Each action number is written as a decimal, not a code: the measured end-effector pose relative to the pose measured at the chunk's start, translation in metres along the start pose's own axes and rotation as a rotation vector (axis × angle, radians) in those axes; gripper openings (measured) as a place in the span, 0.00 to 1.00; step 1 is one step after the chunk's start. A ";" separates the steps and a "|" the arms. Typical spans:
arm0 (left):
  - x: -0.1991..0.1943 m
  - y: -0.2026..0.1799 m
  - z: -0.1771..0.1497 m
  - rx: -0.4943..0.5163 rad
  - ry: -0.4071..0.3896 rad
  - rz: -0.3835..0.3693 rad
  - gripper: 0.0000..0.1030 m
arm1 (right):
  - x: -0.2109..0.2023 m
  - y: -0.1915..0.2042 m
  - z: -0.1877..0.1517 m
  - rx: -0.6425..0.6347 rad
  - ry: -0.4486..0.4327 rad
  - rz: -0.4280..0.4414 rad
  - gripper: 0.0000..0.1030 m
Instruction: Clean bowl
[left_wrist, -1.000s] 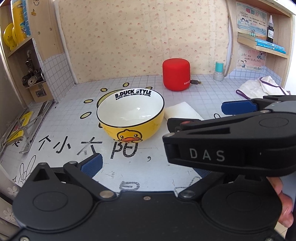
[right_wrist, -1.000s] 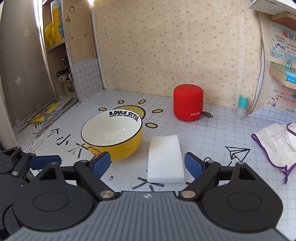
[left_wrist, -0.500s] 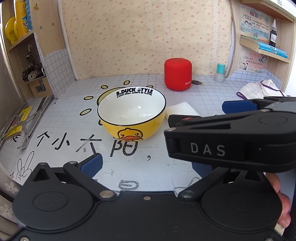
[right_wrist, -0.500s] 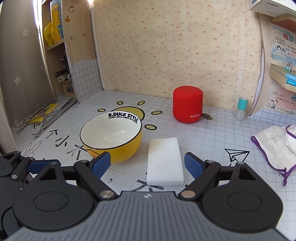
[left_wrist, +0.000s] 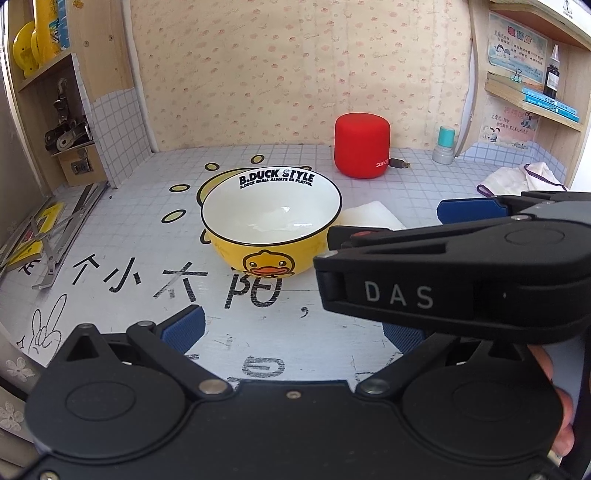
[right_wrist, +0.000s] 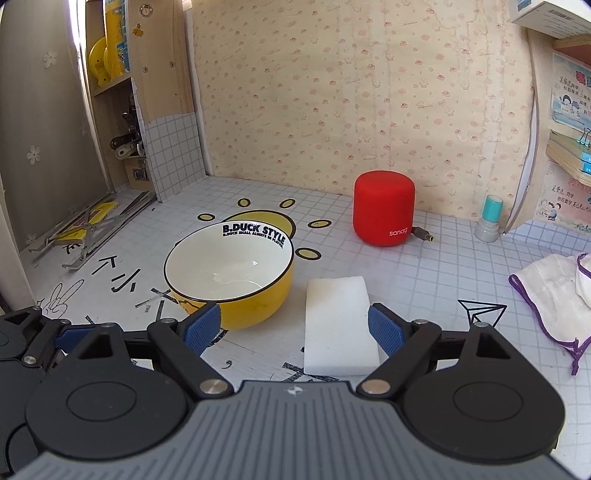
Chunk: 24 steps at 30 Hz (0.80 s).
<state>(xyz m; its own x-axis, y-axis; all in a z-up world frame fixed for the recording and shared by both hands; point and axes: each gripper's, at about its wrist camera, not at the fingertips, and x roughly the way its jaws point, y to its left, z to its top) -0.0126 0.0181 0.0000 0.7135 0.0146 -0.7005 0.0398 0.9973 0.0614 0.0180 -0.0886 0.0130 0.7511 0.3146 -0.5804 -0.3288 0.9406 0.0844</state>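
A yellow duck bowl (left_wrist: 271, 225) with a white inside stands upright on the tiled table; it also shows in the right wrist view (right_wrist: 231, 275). A white sponge block (right_wrist: 340, 325) lies flat right of the bowl, partly hidden in the left wrist view (left_wrist: 371, 218). My left gripper (left_wrist: 291, 330) is open and empty, short of the bowl. My right gripper (right_wrist: 295, 325) is open and empty, its jaws standing over the near end of the sponge; its body (left_wrist: 454, 273) crosses the left wrist view.
A red speaker (right_wrist: 384, 212) with a cable stands at the back. A small teal-capped bottle (right_wrist: 489, 219) is by the right shelf. A white cloth with purple trim (right_wrist: 554, 288) lies at the right. A folded metal stand (right_wrist: 92, 229) lies at the left.
Both grippers have edged forward and slightly down toward the bowl and sponge. Both stay open; the bowl and sponge have not moved.
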 end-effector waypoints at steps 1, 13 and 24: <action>0.000 0.000 0.000 0.002 -0.001 0.000 1.00 | 0.001 0.000 0.000 0.001 0.001 -0.002 0.85; 0.005 0.004 0.000 -0.004 0.001 -0.002 1.00 | 0.007 0.006 0.001 0.002 0.009 -0.011 0.85; 0.007 0.008 0.002 -0.027 0.008 -0.001 1.00 | 0.010 0.005 -0.001 0.016 0.014 -0.015 0.85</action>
<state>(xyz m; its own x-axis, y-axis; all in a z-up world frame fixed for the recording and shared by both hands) -0.0059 0.0265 -0.0036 0.7077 0.0139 -0.7064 0.0219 0.9989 0.0416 0.0233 -0.0808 0.0072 0.7474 0.2991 -0.5932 -0.3088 0.9470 0.0885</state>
